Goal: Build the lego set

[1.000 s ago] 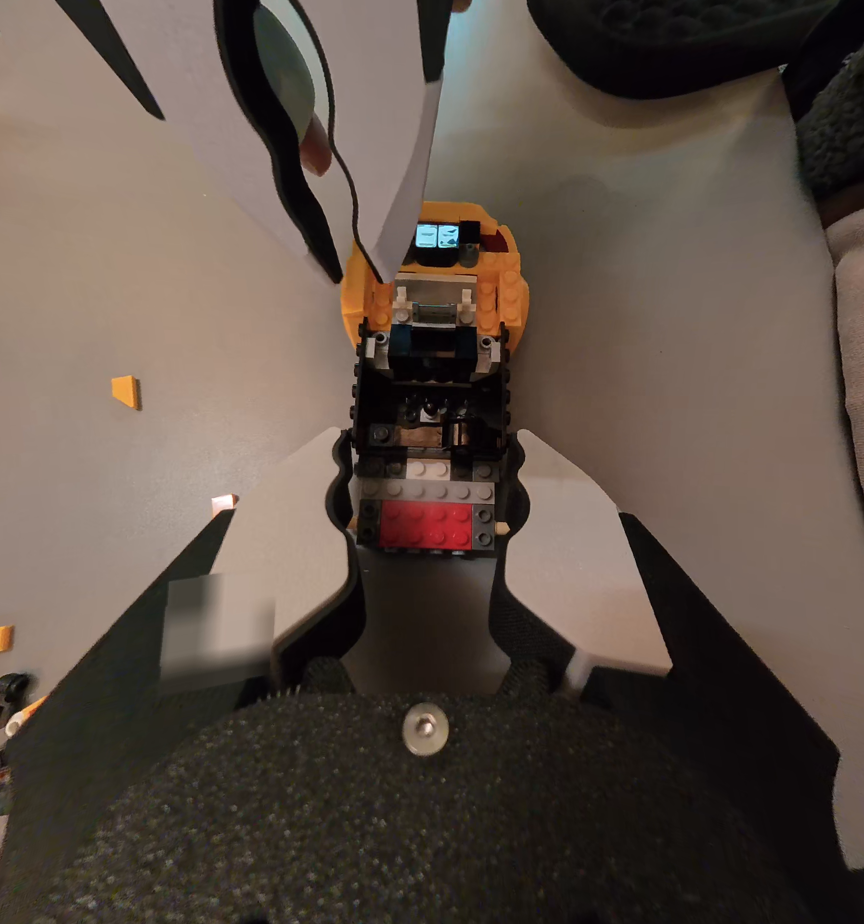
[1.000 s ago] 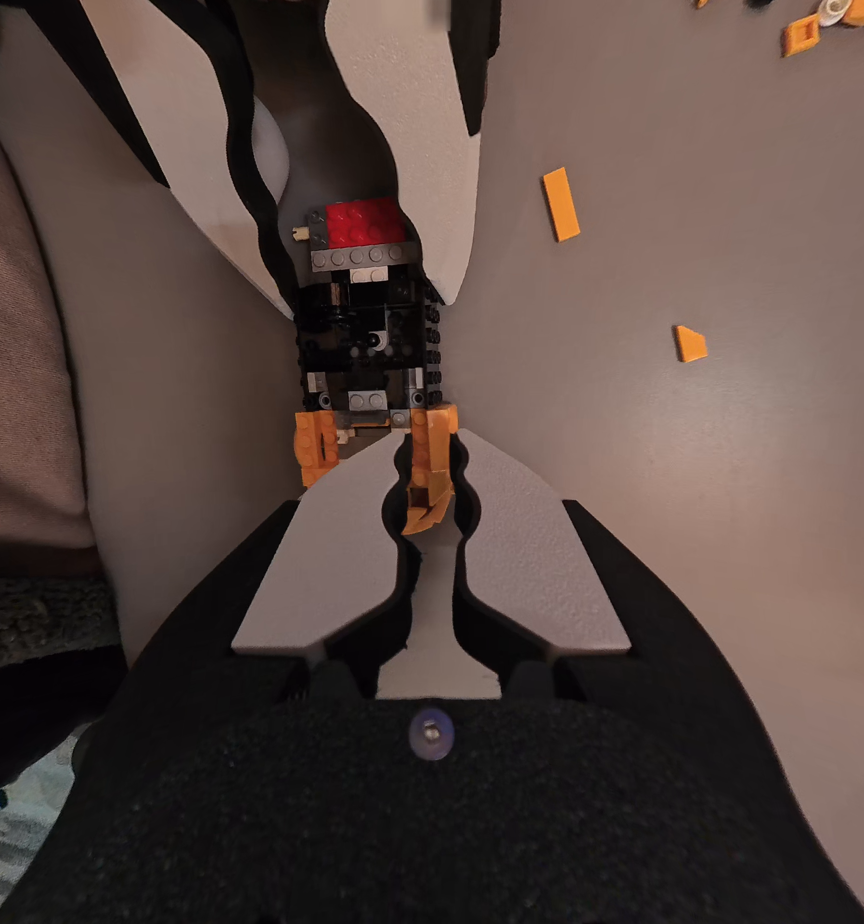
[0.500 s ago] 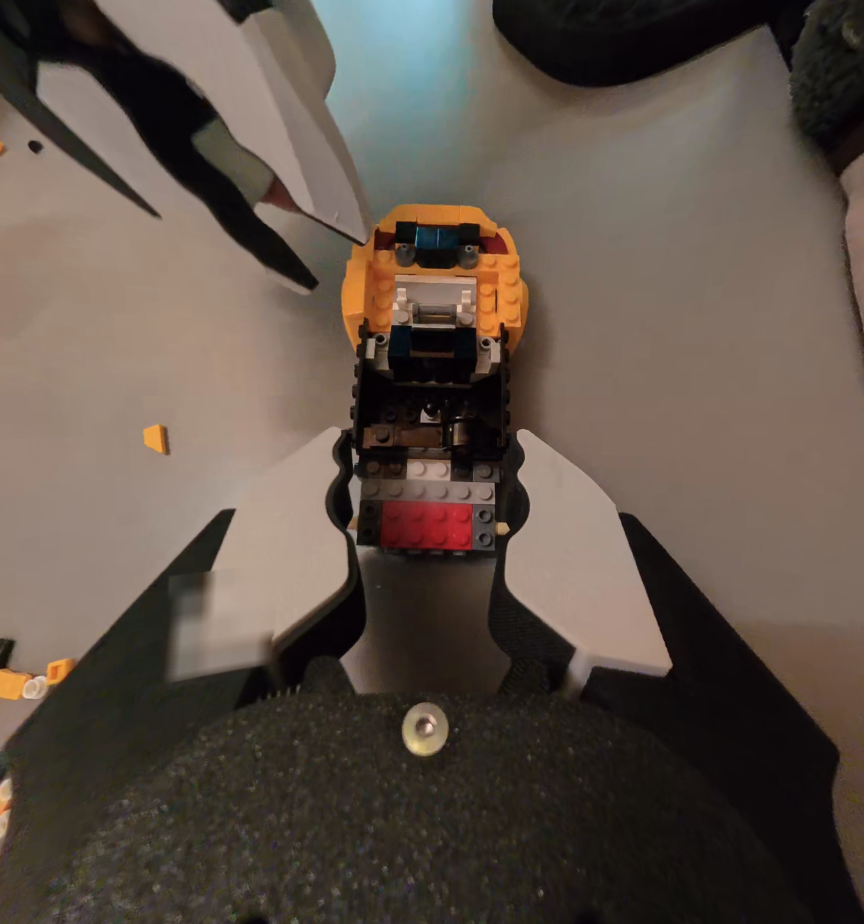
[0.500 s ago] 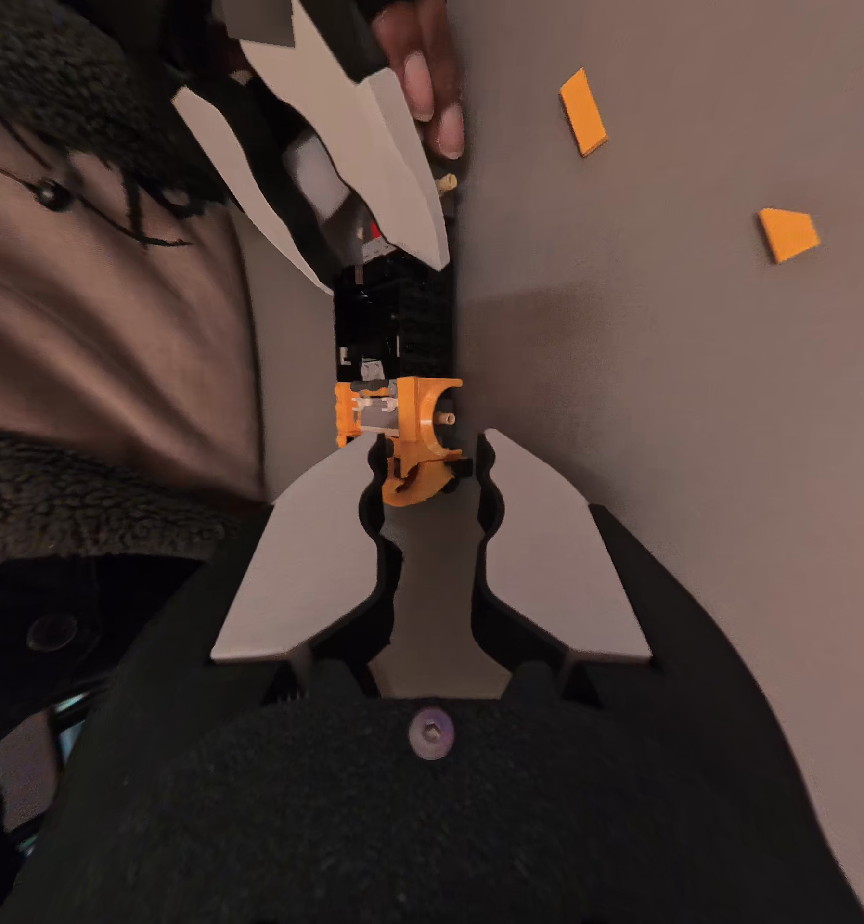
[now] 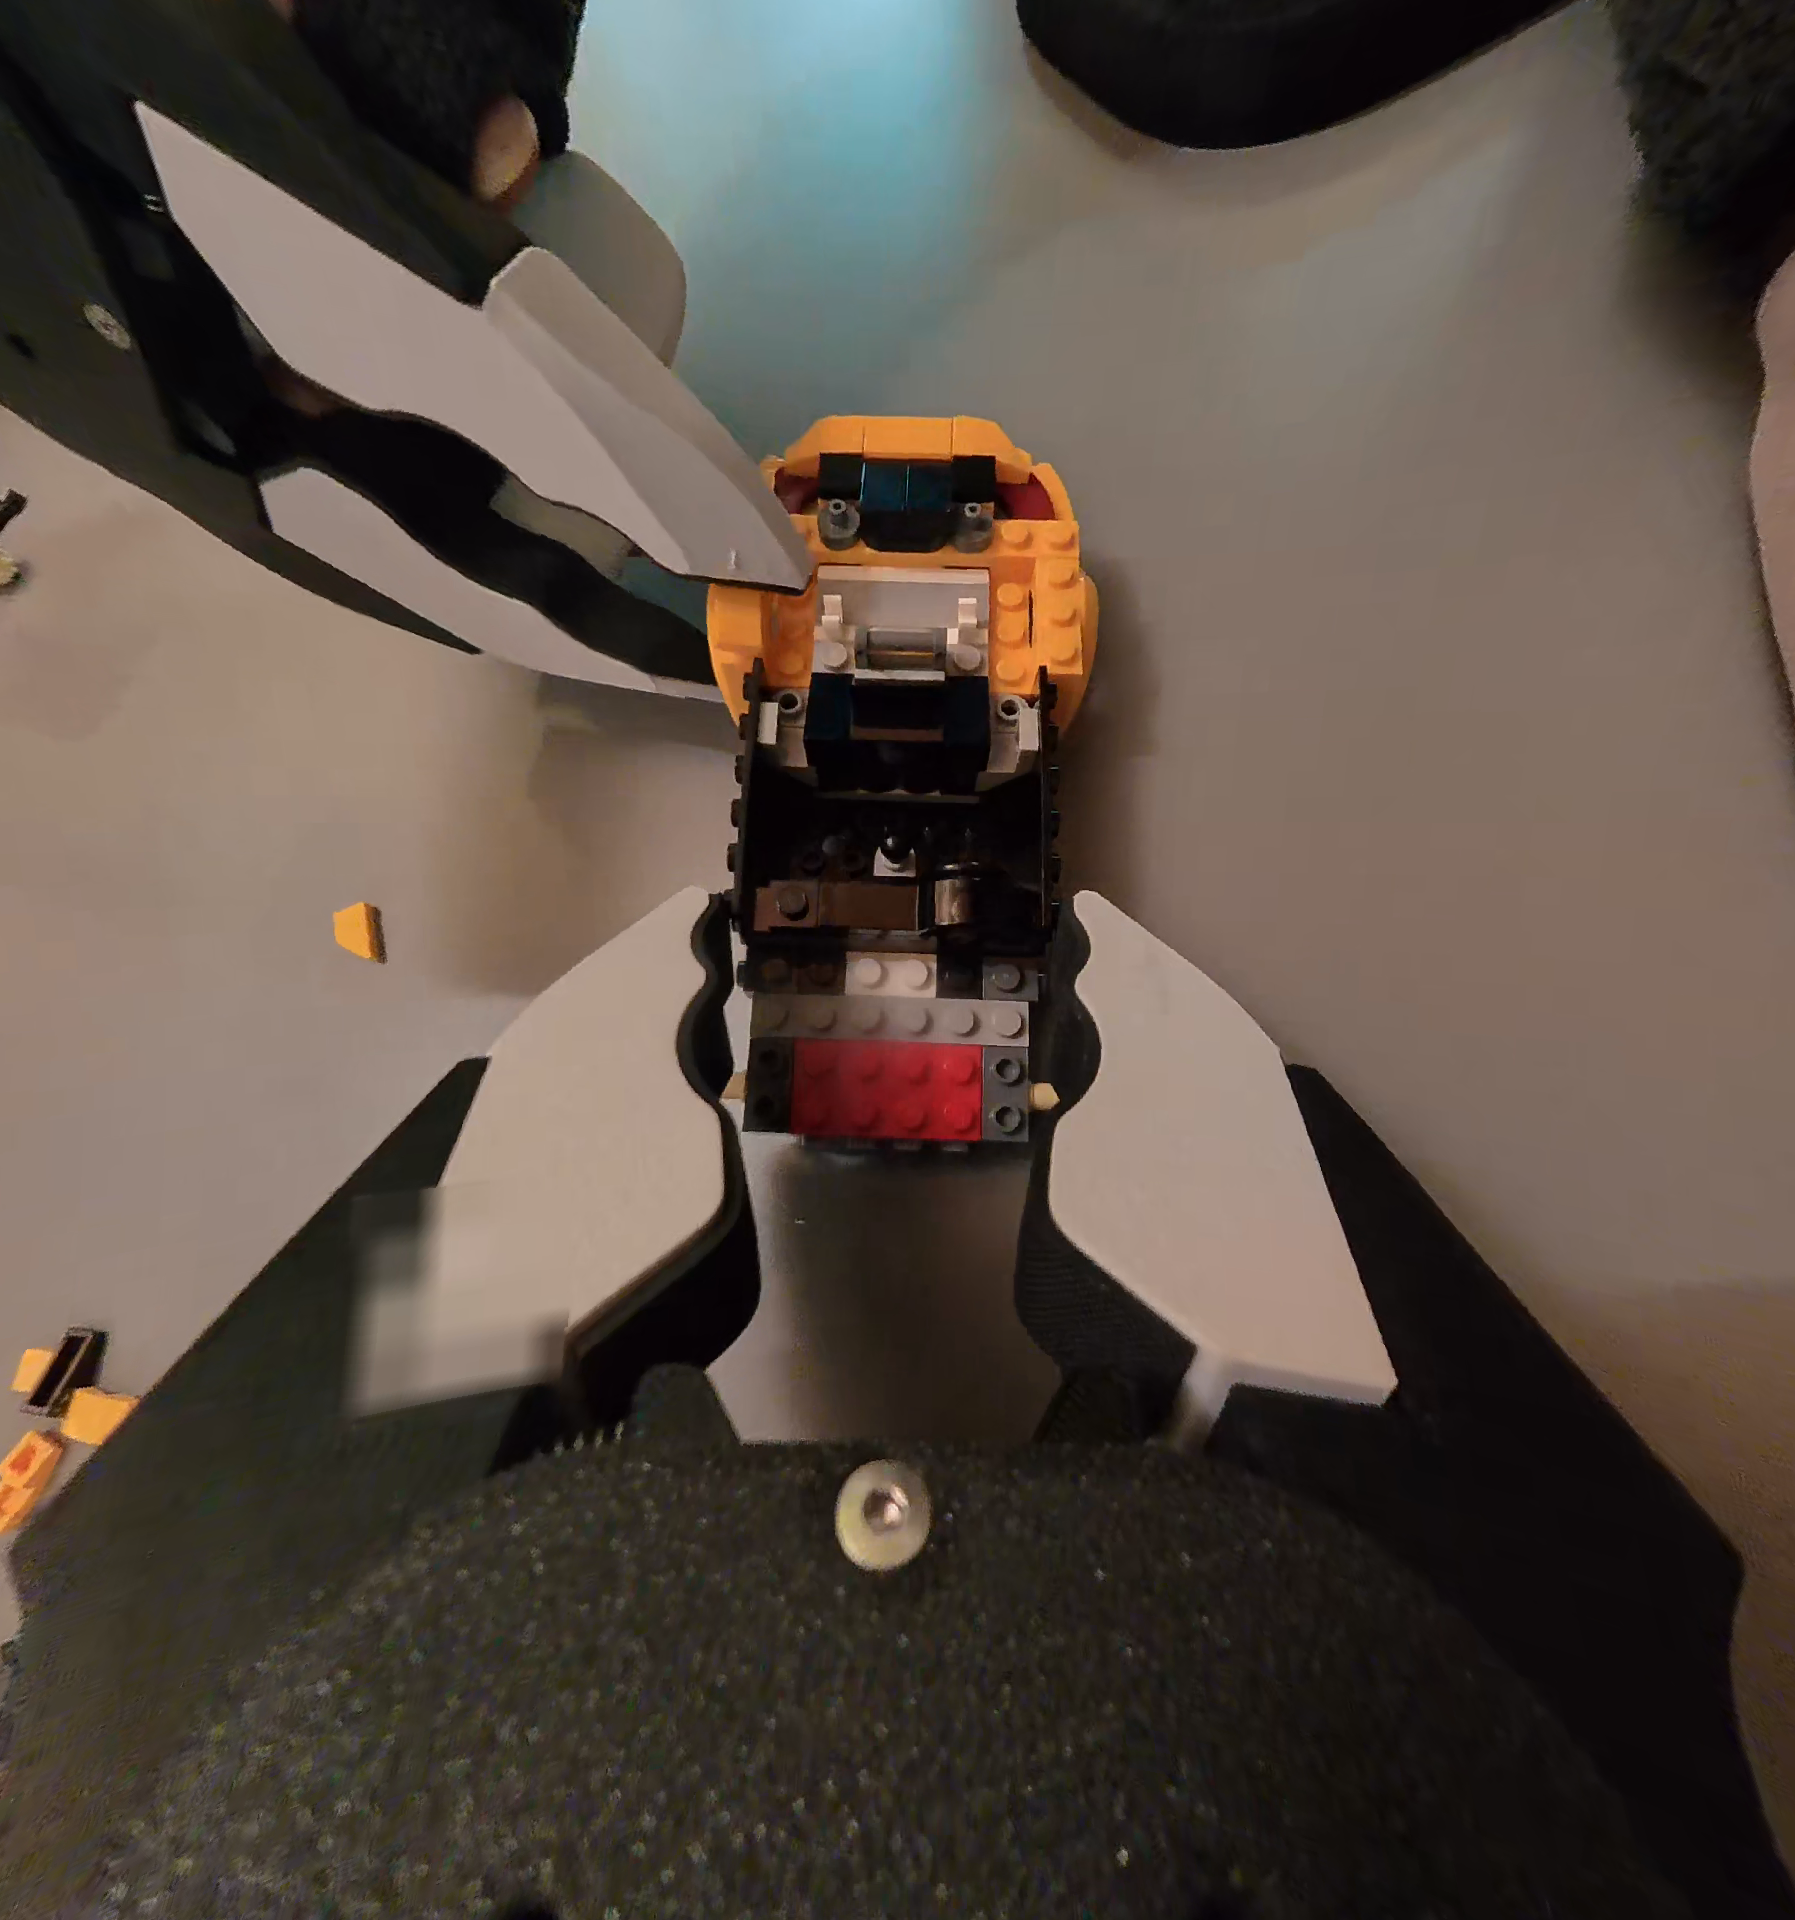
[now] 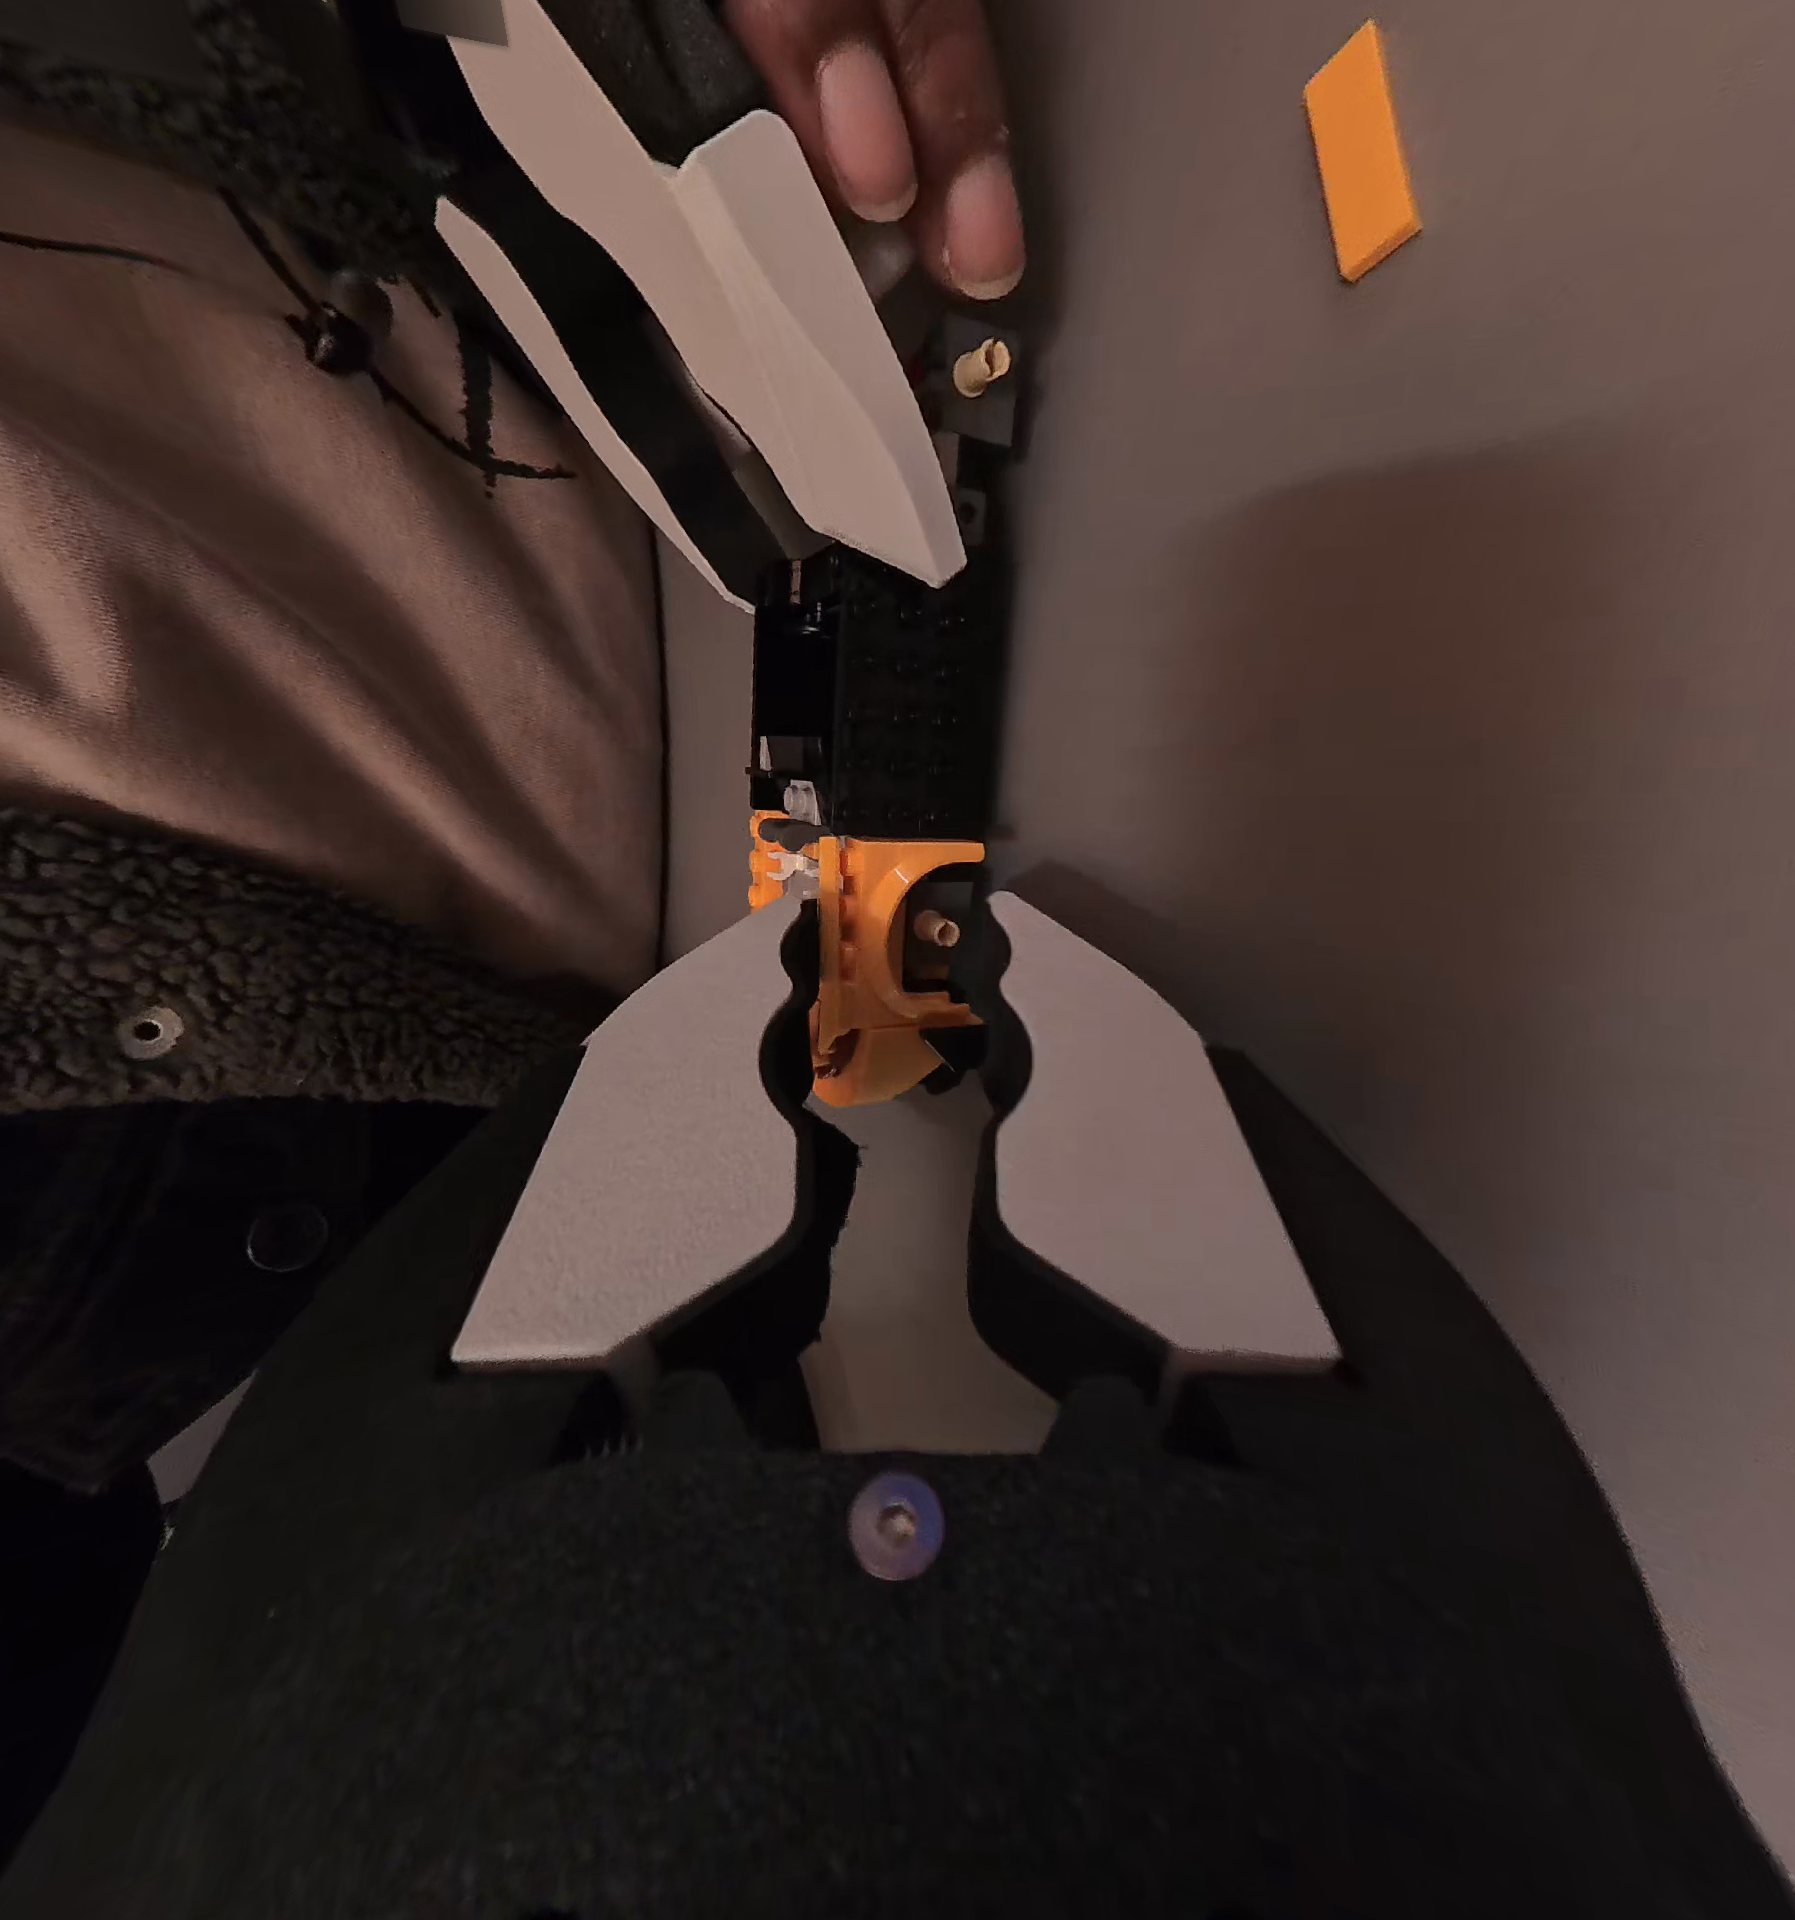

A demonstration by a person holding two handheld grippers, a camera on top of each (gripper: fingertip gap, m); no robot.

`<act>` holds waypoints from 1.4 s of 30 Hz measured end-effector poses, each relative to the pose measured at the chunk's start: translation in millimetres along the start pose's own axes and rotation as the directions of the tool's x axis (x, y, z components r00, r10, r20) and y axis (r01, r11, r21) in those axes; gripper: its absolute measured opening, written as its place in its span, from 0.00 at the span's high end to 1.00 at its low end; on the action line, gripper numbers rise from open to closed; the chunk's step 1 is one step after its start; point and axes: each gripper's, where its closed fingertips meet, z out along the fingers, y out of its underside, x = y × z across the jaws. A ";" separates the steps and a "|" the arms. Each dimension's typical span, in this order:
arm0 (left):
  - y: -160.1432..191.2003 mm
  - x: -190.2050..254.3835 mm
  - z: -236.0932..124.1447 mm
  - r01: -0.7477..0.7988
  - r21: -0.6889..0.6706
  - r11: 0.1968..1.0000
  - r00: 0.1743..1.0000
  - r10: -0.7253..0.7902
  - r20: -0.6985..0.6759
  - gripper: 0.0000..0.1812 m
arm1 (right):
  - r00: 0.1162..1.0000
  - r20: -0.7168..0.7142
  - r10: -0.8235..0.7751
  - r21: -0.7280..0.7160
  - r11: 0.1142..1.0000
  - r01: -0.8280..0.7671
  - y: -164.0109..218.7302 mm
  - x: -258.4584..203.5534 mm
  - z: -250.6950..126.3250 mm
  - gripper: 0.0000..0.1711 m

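**Two grippers hold the toy car**

Half a second ago the right gripper (image 5: 664, 613) was up and off to the side of the car (image 5: 898, 790), with its fingers apart from it. Now it has come down to the orange nose, and its fingers press on both sides of that end. The left gripper (image 5: 893, 1023) has not moved; it still pinches the red and grey back end between its two fingers.

The car sits just over the grey table (image 5: 1392, 831), in the middle of the left wrist view. Its long side runs straight away from the left gripper, with the orange nose pointing far off and the red end close. In the right wrist view the car (image 6: 888, 831) is turned on its side, orange nose near, black body going away.

A small orange piece (image 5: 361, 932) lies on the table to the left, well apart from the car. More small pieces (image 5: 51, 1423) lie near the left edge. A person's hand (image 6: 903, 156) holds the left gripper.
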 end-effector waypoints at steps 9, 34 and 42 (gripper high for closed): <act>-0.1 -1.6 -0.5 -0.044 -0.023 0.999 0.998 0.045 0.032 0.68 | 1.000 0.013 -0.001 0.033 0.999 0.000 -0.7 0.0 0.0 0.85; -1.5 3.8 2.3 -0.033 -0.016 0.999 0.999 0.033 0.001 0.68 | 0.989 0.095 0.114 0.027 0.993 -0.117 7.0 2.6 8.1 0.85; -3.3 3.0 1.5 -0.099 -0.017 0.995 0.994 0.100 0.034 0.68 | 0.986 0.122 0.115 0.034 0.992 -0.120 7.2 -2.7 8.5 0.85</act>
